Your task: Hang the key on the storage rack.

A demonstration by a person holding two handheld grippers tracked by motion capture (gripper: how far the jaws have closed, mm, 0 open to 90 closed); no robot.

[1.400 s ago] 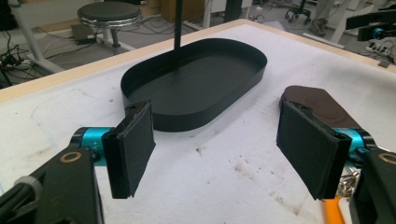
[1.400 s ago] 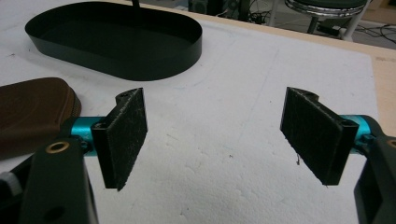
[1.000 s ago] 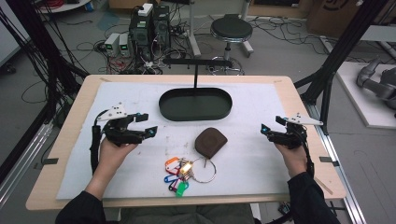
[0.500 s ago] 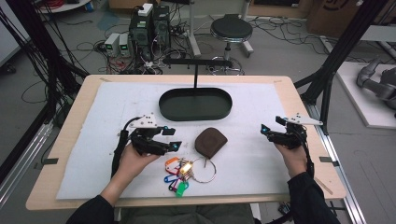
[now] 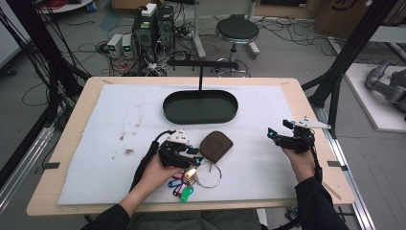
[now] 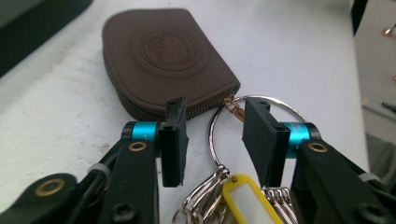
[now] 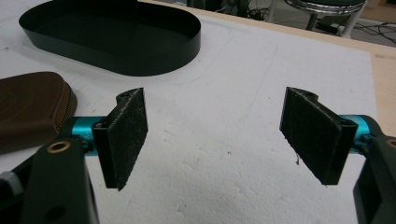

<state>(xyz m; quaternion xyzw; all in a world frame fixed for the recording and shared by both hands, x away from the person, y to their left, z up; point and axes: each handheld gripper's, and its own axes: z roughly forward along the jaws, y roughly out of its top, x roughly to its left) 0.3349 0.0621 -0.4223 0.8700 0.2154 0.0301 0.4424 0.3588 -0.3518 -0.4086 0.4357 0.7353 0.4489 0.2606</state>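
Steel key ring (image 6: 218, 135) sits between our left gripper (image 6: 215, 140)'s parted, empty jaws, so closing off-centre could snag the brown pouch (image 6: 168, 60)'s zipper instead.

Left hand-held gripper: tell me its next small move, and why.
Probably ease forward slightly and close. The left hand-held gripper is open, its jaws astride the metal key ring that links the brown pouch to the tagged keys, with nothing gripped yet.
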